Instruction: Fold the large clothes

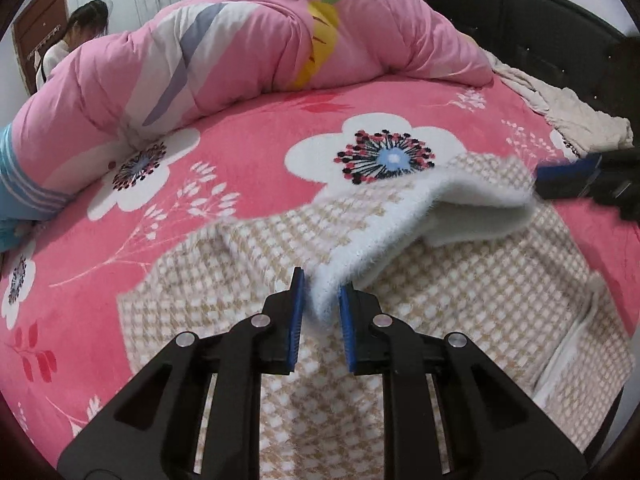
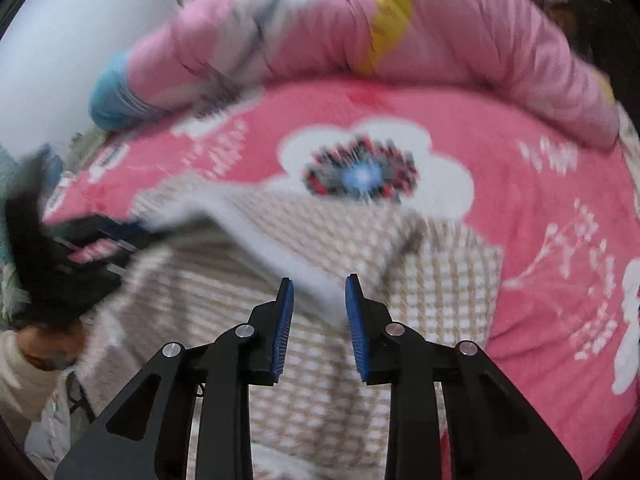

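Observation:
A beige-and-white checked fuzzy garment (image 1: 460, 300) lies on the pink flowered bedspread (image 1: 248, 152). Its white fluffy hem (image 1: 404, 232) is lifted off the bed and folded over. My left gripper (image 1: 322, 300) has the hem's near corner between its blue pads, with small gaps beside it. My right gripper shows at the right edge of the left wrist view (image 1: 560, 178), at the hem's other end. In the blurred right wrist view the garment (image 2: 304, 360) lies below and my right gripper (image 2: 319, 300) has the white hem (image 2: 312, 280) between its parted pads. The left gripper (image 2: 120, 232) appears at the left.
A rolled pink quilt (image 1: 248, 52) lies across the far side of the bed. A black headboard (image 1: 540, 20) stands at the back right, with a cream cloth (image 1: 560, 108) beside it. A person (image 1: 76, 36) is at the far left. A blue pillow (image 1: 16, 184) lies at the left.

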Demonstrator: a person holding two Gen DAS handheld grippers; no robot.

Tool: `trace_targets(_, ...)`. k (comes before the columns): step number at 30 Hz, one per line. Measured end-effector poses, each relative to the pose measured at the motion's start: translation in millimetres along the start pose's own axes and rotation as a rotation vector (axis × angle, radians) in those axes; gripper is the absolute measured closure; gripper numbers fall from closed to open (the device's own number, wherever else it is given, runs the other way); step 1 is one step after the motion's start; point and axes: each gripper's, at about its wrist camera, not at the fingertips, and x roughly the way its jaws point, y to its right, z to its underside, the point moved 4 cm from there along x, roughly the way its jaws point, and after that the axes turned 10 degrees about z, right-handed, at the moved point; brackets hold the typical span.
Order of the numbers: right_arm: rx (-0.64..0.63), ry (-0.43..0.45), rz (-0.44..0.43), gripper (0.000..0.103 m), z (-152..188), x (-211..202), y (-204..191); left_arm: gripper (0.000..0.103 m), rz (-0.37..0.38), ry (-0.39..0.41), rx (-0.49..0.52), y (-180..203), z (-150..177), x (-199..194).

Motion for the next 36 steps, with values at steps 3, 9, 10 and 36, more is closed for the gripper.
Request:
trace_targets(3,-0.003,0.061,-0.060,0.063,-24,-14,-14,0.087,-0.006,-0.002,0.000,2,4,3)
trace_targets(9,-0.002,-0.040,-0.099,0.063,-44,54,-46,0.086,0.002,0.006,-0.026,1,13,5)
trace_targets(10,-0.005,-0.077,-0.089,0.063,-37,70,-49,0.085,0.009,0.012,-0.033,0,15,3)
trace_targets(36,-0.044,-0.094,-0.057,0.056,-10,84,-22,0.079,0.155,0.004,-0.126,-33,-19,53)
